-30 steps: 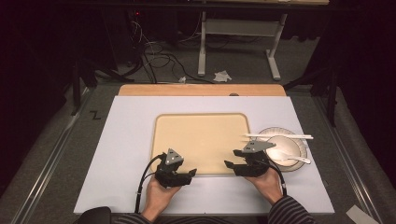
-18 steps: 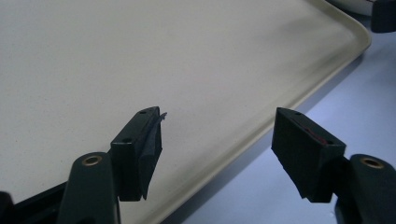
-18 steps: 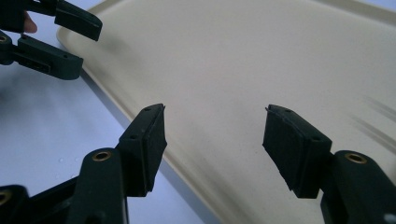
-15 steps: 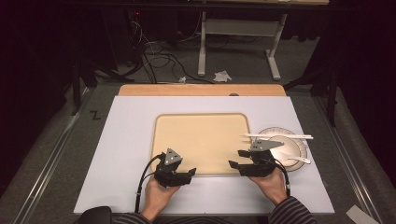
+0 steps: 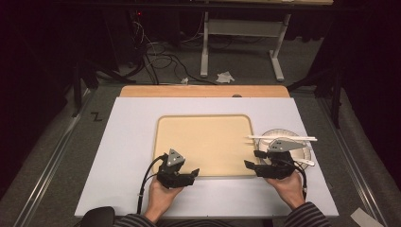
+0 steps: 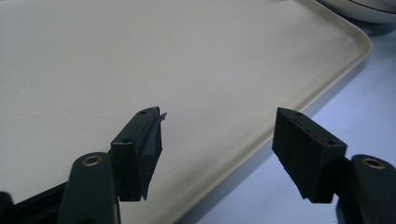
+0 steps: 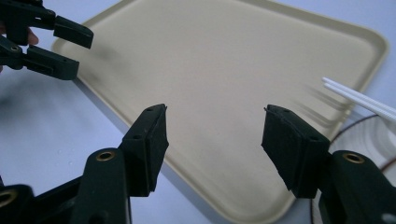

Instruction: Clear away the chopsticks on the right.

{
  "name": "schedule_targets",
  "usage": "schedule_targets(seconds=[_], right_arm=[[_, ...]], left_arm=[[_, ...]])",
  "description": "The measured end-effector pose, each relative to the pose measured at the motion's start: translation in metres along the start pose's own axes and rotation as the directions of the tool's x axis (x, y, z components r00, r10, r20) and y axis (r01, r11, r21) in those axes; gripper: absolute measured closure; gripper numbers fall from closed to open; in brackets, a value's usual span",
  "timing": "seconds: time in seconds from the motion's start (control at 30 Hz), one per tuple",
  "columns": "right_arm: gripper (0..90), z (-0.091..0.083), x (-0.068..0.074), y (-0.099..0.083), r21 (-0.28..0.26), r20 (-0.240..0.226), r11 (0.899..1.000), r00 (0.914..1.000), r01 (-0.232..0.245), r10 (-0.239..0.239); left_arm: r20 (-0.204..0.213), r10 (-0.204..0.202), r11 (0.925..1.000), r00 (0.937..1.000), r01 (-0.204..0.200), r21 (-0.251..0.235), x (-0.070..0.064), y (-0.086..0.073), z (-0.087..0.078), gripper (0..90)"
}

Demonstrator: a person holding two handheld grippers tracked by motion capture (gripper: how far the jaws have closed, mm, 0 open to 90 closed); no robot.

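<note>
Both held wide open and empty: left gripper (image 5: 191, 174) over the near edge of the tray (image 5: 203, 142), right gripper (image 5: 250, 159) at its near right corner, just beside the plate (image 5: 302, 144) bearing what looks like a white fork (image 5: 281, 138).

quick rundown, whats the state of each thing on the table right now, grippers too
left gripper: open, empty, jaws over the tray's near edge
right gripper: open, empty, over the tray's near right corner
tray: flat on the table, nothing on it
plate: flat, right of the tray
white fork: lying across the plate, tines over the tray's right edge
</note>
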State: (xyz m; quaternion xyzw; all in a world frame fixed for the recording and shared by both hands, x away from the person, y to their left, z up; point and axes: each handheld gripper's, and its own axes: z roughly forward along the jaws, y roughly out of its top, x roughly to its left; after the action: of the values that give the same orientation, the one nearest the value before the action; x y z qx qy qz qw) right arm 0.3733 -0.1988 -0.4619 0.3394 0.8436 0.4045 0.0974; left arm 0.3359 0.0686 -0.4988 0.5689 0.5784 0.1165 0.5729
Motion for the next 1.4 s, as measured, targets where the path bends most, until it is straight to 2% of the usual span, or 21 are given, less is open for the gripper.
schedule_targets(seconds=[0.13, 0.37, 0.67, 0.8, 1.13, 1.4], right_arm=[[40.9, -0.007, -0.004, 0.0, -0.019, 0.009, 1.0, 1.0, 0.0, 0.001], [40.5, -0.023, -0.011, -0.002, -0.028, 0.023, 1.0, 0.9997, -0.011, 0.012], [47.8, -0.047, -0.025, -0.011, -0.035, 0.059, 0.998, 0.9971, -0.047, 0.049], [50.0, -0.057, -0.03, -0.016, -0.038, 0.072, 0.998, 0.9961, -0.049, 0.052], [55.1, -0.083, -0.043, -0.022, -0.047, 0.121, 0.997, 0.9899, -0.068, 0.073], [56.0, -0.105, -0.06, -0.02, -0.063, 0.178, 0.997, 0.9819, -0.053, 0.063]], left_arm=[[0.002, -0.011, 0.9999, 0.9999, 0.011, -0.013, -0.001, 0.001, 0.0, 33.1], [0.005, -0.005, 0.9998, 1.0, 0.005, -0.021, -0.001, 0.002, 0.001, 33.0], [0.015, 0.017, 0.9998, 0.9997, -0.017, -0.007, -0.003, 0.002, 0.005, 33.2], [0.022, 0.009, 0.9999, 0.9997, -0.009, -0.01, -0.004, 0.002, 0.007, 33.2], [0.033, 0.016, 0.9999, 0.9993, -0.016, -0.006, -0.006, 0.003, 0.008, 33.2], [0.026, 0.017, 0.9997, 0.9995, -0.016, -0.018, -0.006, 0.003, 0.007, 35.3]])
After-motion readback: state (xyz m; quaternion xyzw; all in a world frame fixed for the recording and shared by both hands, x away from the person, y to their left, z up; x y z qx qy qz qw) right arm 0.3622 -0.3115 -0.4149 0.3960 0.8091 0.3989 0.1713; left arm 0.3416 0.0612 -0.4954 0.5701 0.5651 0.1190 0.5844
